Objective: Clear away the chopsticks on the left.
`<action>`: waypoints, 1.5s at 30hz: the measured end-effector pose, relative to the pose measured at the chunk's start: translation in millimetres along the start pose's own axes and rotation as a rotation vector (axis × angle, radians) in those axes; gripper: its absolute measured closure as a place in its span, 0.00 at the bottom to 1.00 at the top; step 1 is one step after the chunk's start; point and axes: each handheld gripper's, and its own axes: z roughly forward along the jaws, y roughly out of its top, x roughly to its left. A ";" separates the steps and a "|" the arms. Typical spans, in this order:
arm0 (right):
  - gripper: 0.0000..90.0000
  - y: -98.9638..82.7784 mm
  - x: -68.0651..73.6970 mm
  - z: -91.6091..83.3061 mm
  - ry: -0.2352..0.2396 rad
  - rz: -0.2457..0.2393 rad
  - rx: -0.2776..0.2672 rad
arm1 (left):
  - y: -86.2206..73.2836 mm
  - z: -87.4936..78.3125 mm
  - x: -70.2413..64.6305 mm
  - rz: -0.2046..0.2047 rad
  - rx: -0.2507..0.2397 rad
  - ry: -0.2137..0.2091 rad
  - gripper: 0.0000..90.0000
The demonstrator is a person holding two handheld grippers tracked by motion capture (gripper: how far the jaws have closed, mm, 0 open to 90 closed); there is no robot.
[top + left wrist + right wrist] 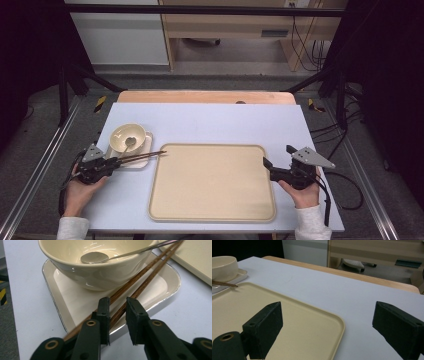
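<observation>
A person sits at a white tabletop [210,120] with a hand-held gripper in each hand. The left hand-held gripper [117,315] has its jaws drawn close around a pair of brown chopsticks [140,285]; the sticks run between the pads, but a gap remains beside them, so whether the pads actually pinch the wood cannot be told. The chopsticks lie slanted across a small square plate [170,280] at the left of the tabletop, their tips reaching over the edge of a large beige tray [212,182], probably so they can be picked up by their thick ends. A cream bowl [100,275] stands on the same plate, touching the chopsticks' side, with a metal spoon [95,257] resting inside it, handle leaning over the rim. This grouping looks like a place setting waiting to be moved onto the tray. The right hand-held gripper [327,327] hangs released, jaws wide apart and empty, just at the tray's right edge, perhaps ready to steady it. No brand, label or writing can be read anywhere.
</observation>
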 end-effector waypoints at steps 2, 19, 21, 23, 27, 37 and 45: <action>0.11 0.1 -0.1 -0.2 0.000 -0.001 -0.001 | 0.0 -0.1 -0.6 0.002 -0.001 -0.004 0.84; 0.11 0.5 0.2 -0.3 0.001 0.004 -0.001 | 1.0 5.5 -3.0 -0.015 -0.017 -0.046 0.82; 0.11 0.5 0.1 -0.3 0.001 0.005 -0.002 | 1.0 5.4 -3.4 -0.017 -0.017 -0.047 0.84; 0.11 0.5 0.0 -0.4 0.001 0.001 -0.004 | 1.3 4.5 -5.1 -0.012 -0.018 -0.045 0.86; 0.11 0.5 -0.4 -0.9 0.000 -0.002 -0.002 | 1.9 4.1 -7.2 -0.012 -0.016 -0.043 0.88; 0.11 0.6 0.2 -0.3 0.002 0.005 -0.003 | 2.2 9.6 -6.0 -0.038 -0.029 -0.068 0.80; 0.11 0.5 -0.1 -0.4 0.000 0.003 -0.002 | 2.5 10.9 -7.6 -0.030 -0.035 -0.070 0.84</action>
